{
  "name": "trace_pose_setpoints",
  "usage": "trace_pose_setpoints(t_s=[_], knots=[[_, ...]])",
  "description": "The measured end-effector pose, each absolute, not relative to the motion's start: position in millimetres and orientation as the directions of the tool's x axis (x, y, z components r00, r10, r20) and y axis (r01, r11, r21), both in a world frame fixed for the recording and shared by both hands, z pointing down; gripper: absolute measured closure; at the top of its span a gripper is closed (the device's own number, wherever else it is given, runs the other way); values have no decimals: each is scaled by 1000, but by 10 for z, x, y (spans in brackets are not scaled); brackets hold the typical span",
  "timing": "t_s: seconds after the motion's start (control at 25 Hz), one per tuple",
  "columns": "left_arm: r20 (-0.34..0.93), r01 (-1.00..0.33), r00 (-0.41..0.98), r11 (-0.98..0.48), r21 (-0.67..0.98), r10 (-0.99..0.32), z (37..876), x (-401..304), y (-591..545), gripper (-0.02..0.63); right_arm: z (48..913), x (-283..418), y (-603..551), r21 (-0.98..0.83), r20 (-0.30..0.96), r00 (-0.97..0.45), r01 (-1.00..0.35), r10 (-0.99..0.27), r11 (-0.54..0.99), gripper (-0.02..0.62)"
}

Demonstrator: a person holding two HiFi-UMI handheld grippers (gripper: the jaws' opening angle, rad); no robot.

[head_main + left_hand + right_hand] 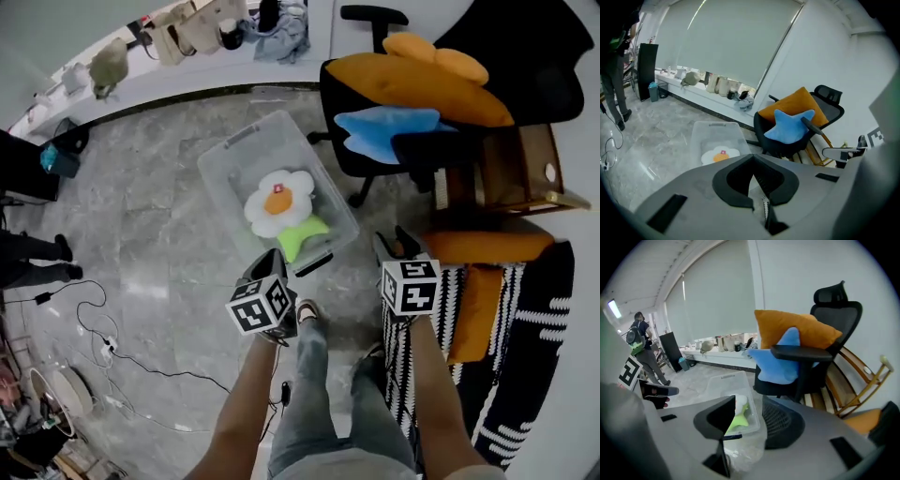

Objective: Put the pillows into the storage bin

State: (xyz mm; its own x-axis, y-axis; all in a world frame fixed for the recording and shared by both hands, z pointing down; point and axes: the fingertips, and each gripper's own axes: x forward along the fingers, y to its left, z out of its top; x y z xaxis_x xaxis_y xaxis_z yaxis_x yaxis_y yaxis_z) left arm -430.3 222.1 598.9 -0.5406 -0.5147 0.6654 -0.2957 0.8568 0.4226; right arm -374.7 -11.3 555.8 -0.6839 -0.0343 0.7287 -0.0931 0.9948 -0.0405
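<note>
A clear storage bin (228,157) stands on the marble floor in front of me, and a white flower pillow (278,200) with a green stem lies in it. On the black office chair (375,159) behind it rest an orange pillow (412,84) and a blue star pillow (384,129). My left gripper (272,259) hovers at the bin's near edge, shut and empty; its own view shows the jaws (753,161) closed, with the bin (717,133) beyond. My right gripper (394,242) is open to the right of the bin, and the bin (733,390) shows between its jaws (749,420).
A wooden rocking chair (511,169) with an orange cushion (487,246) stands on the right, above a black-and-white striped fabric (525,347). Cables (103,337) trail on the floor at the left. Bags line the window ledge (187,37). A person (642,350) stands far left.
</note>
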Motion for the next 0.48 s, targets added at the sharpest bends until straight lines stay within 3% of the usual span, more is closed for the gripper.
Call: trace_pose_setpoints(t_s=[0.48], knots=[[650,-570,-337,697,436,-681,5806,-3196,408,604,5351,-1754,-1715,-6,741,-609,-430,-285,903,416]])
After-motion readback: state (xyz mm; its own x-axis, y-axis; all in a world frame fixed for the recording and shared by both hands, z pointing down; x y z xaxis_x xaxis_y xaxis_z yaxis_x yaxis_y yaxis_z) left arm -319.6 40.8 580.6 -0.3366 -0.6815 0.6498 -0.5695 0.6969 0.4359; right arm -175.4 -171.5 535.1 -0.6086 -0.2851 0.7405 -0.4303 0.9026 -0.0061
